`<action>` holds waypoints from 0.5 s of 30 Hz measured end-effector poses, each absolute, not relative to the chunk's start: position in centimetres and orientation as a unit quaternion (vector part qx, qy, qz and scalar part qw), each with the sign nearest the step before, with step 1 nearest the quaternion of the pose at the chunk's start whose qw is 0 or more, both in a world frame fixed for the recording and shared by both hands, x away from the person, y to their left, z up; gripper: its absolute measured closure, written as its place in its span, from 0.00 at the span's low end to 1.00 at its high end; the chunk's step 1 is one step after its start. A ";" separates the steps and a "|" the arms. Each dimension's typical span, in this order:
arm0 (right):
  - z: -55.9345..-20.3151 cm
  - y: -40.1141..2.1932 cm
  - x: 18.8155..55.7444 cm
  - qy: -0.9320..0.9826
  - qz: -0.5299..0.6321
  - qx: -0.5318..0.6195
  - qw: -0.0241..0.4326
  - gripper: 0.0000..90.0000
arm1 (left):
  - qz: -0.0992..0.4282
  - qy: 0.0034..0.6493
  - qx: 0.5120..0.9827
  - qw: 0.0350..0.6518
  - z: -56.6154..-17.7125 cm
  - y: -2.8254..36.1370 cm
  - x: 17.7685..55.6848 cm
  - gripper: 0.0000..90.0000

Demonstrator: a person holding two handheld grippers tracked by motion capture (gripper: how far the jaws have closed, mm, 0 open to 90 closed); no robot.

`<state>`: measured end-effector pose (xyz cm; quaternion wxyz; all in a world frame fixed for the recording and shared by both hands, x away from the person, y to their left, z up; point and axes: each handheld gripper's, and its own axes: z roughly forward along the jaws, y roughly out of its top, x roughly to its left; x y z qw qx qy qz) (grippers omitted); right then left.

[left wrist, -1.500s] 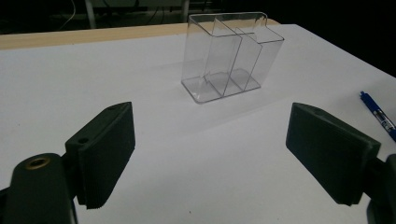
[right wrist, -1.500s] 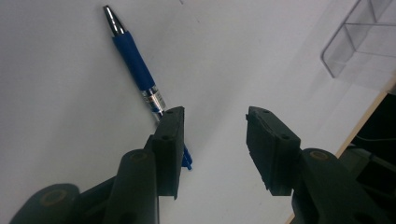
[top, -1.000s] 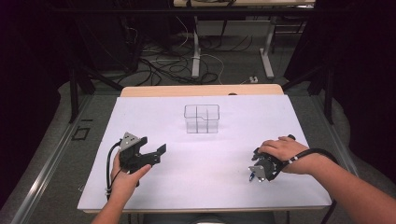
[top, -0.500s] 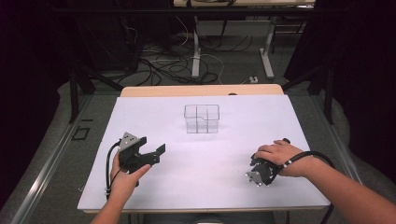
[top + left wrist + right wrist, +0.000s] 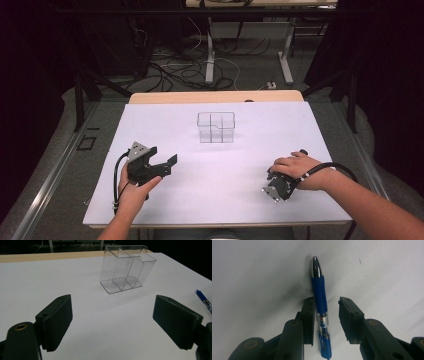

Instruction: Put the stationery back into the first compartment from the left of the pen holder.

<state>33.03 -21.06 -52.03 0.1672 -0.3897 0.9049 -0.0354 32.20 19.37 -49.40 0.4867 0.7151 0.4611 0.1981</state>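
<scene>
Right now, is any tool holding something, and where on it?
Nothing yet. The right tool straddles the blue pen's clear barrel, jaws closing but not gripping. The left tool is open.

Blue pen [image 5: 320, 307] with silver tip, lying flat on white table [image 5: 257, 272]

The pen [image 5: 320, 302], lying between the right gripper's [image 5: 326, 315] fingers [image 5: 309, 315], has a glossy metal tip, a matt blue rubbery grip and a clear, shiny plastic barrel. Those fingers look like matt black plastic with ribbed pads. The left gripper's [image 5: 112, 322] fingers [image 5: 56, 320] show the same dull black finish and fine ridges, with a brass-looking insert behind one. Ahead of them stands an organizer [image 5: 126, 268] of clear glossy plastic. The table [image 5: 250, 160] under both is smooth, matt white with a wooden far edge.
</scene>
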 end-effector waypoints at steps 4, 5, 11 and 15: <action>-52.4 -20.9 33.0 0.905 -0.034 -0.394 0.160 0.74 | 0.196 0.463 0.714 0.488 -49.4 19.4 32.2 0.18; -52.4 -20.9 33.0 0.904 -0.040 -0.394 0.159 0.74 | 0.199 0.461 0.715 0.487 -49.4 19.4 32.2 0.18; -52.3 -20.7 32.9 0.905 -0.057 -0.389 0.162 0.78 | 0.197 0.462 0.713 0.489 -49.3 19.4 32.1 0.18; -52.8 -21.0 32.9 0.912 -0.034 -0.378 0.155 0.80 | 0.197 0.462 0.713 0.489 -49.3 19.4 32.1 0.18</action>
